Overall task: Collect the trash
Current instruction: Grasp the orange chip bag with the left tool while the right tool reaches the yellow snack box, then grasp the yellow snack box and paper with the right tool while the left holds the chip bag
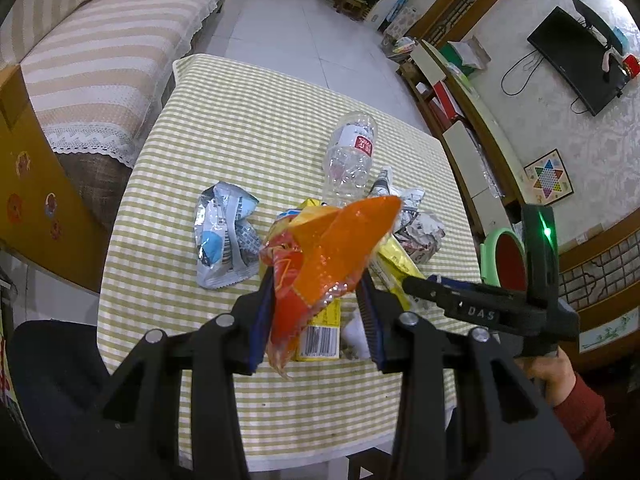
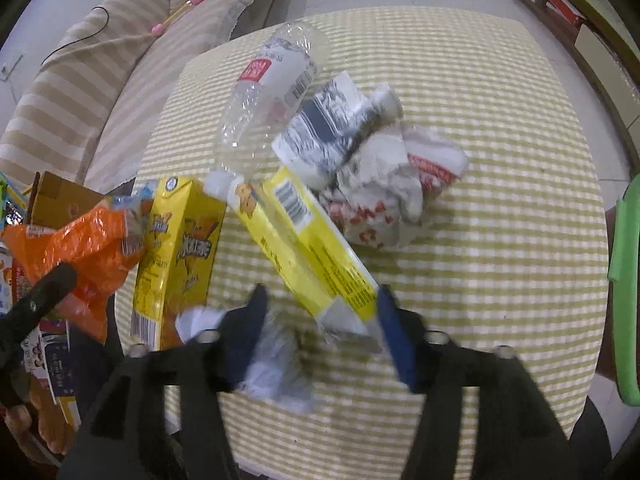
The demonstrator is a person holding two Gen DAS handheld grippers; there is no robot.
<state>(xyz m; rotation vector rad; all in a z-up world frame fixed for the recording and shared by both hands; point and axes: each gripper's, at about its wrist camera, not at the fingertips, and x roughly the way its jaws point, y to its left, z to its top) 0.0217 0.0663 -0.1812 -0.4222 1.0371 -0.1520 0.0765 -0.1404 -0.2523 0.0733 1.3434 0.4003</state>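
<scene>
Holding: the left hand-held gripper (image 1: pixel 316 320) is clamped on an orange wrapper (image 1: pixel 332 256), which stands up between its blue pads above the desk (image 1: pixel 240 128).
Right hand-held gripper (image 2: pixel 320 328): jaws apart, tipped steeply down over the near trash; a crumpled white scrap (image 2: pixel 280 364) lies between the fingers, and the near end of a yellow pack (image 2: pixel 308 240) reaches in by the right finger. Blur hides whether either pad touches them.
Hand: a person's hand (image 1: pixel 554 376) in a red sleeve grips the right handle at the lower right of the left view.
Near trash: a yellow box (image 2: pixel 176 256) lies just left of the yellow pack, both flat on the checked cloth.
Middle: a silver-blue pouch (image 1: pixel 224 236) sits apart to the left; crumpled paper (image 2: pixel 384 192) touches the pack's far side.
Farther: a clear bottle (image 1: pixel 352 156) lies on its side beyond the pile.
Beyond: a striped sofa (image 1: pixel 100 60) runs along the desk's far left.
</scene>
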